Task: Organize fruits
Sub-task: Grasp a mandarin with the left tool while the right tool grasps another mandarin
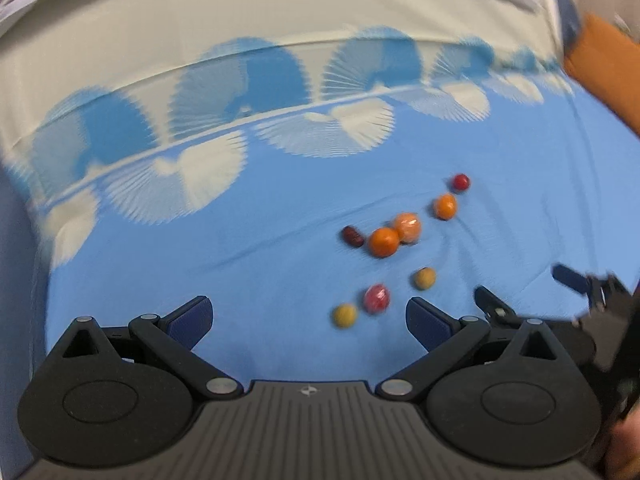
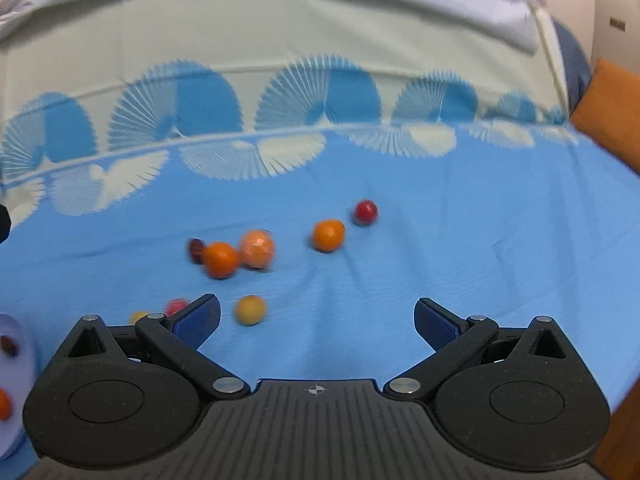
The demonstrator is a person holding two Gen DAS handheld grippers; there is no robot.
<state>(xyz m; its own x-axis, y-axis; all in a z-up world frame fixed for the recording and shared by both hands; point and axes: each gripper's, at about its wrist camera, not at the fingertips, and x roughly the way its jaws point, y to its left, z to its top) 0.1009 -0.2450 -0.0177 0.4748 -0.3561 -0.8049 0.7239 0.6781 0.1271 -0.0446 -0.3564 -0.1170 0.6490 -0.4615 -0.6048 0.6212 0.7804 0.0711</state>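
Small fruits lie scattered on a blue bedsheet. In the left wrist view I see an orange, a wrapped orange fruit, another orange, a red ball, a dark red date, a wrapped pink fruit and two yellow fruits. My left gripper is open and empty, just left of the near fruits. My right gripper is open and empty, with a yellow fruit near its left finger. The right gripper also shows at the left view's right edge.
A white plate holding a date and an orange piece sits at the right wrist view's left edge. The sheet has a cream band with blue fan patterns at the far side. An orange cushion lies at the right.
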